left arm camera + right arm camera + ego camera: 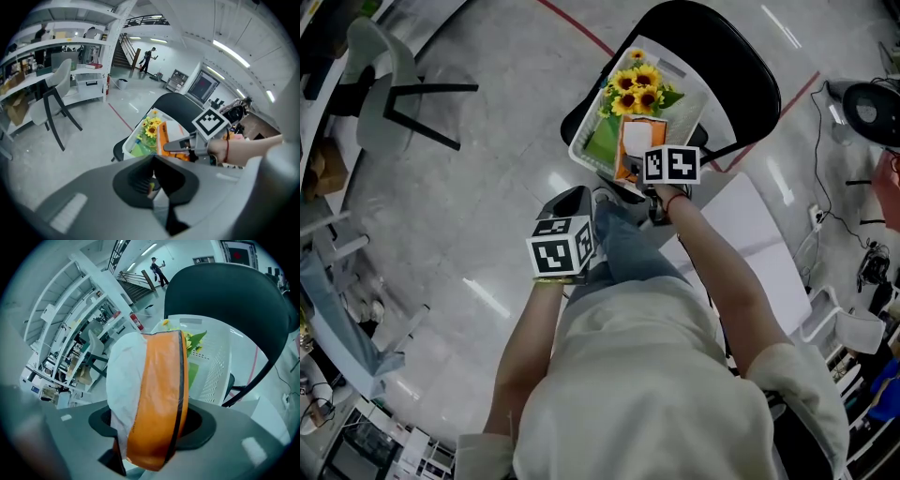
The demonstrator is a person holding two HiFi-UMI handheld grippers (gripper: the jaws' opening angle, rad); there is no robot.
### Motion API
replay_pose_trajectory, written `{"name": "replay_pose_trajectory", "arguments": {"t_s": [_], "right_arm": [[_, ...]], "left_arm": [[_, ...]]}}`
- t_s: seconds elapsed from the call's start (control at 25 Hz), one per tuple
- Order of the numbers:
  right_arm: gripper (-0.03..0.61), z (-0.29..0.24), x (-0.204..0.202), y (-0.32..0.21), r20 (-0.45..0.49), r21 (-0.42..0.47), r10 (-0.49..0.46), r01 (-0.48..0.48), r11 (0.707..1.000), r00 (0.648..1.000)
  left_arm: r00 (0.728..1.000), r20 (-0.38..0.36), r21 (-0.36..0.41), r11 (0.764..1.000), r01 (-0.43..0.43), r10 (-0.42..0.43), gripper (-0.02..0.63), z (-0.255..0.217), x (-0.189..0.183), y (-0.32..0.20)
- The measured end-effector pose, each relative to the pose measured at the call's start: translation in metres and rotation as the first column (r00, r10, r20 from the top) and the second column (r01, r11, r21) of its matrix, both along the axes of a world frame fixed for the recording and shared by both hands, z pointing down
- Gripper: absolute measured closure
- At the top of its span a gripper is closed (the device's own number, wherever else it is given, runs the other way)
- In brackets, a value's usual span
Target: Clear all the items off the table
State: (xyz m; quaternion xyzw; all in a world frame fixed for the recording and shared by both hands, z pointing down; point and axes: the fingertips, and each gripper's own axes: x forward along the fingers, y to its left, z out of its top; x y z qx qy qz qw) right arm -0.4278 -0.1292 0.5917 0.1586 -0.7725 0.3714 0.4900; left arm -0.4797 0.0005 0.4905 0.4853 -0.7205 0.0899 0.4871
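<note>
Our right tongs (150, 427) grip an orange-and-white pouch (154, 390), which stands up from between their jaws. Just ahead of them a white basket (220, 362) sits on a dark chair (234, 291), and the pouch hangs over its near end. Sunflowers (636, 89) lie at its far end. Our left tongs (154, 183) are closed. They are back and to the left of the right tongs, over the floor (487, 187).
</note>
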Motion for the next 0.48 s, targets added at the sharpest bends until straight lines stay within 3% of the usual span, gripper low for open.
{"name": "replay_pose_trajectory", "arguments": {"t_s": [0.48], "right_arm": [[0.272, 0.045, -0.037, -0.004, -0.066, -0.047, -0.002, -0.001, 0.999, 0.998]], "left_arm": [[0.999, -0.039, -0.039, 0.999, -0.005, 0.003, 0.604, 0.019, -0.023, -0.020]]}}
